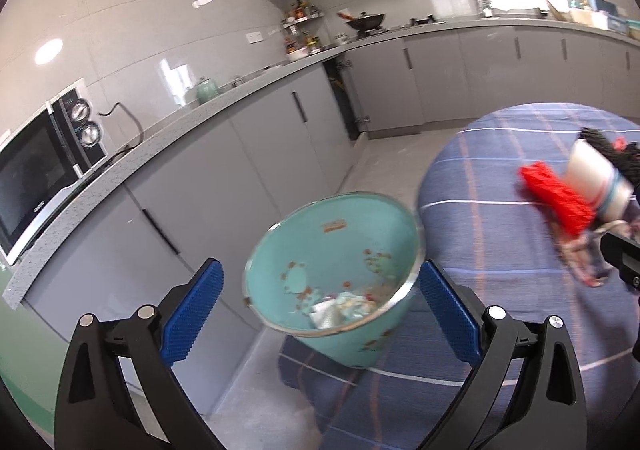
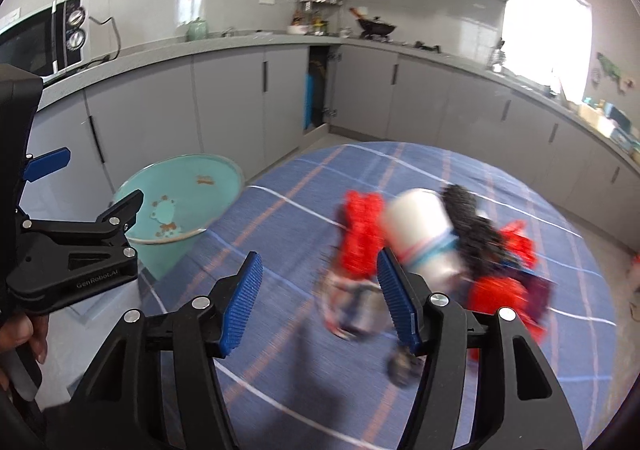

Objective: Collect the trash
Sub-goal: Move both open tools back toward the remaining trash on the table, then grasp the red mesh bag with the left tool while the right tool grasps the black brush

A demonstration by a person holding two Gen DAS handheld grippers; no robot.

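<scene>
Left wrist view: left tool (image 1: 320, 310) is spread wide, nothing pinched; the teal bin (image 1: 332, 266) sits lower centre of the frame, by the edge of the round blue-checked surface (image 1: 500, 189), with some scraps (image 1: 340, 308) already inside. Right wrist view: right tool (image 2: 316, 302) is partly spread and empty, aimed at the blurred pile (image 2: 432, 250) (red, white, black items) on the surface, centre-right. Judgement: partly done, pile left.

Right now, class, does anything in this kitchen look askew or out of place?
Yes. The teal bin beside the round table leans over instead of standing upright, with scraps inside. A lower cabinet door in the corner stands ajar. The blurred pile of litter still lies on the tablecloth.
</scene>
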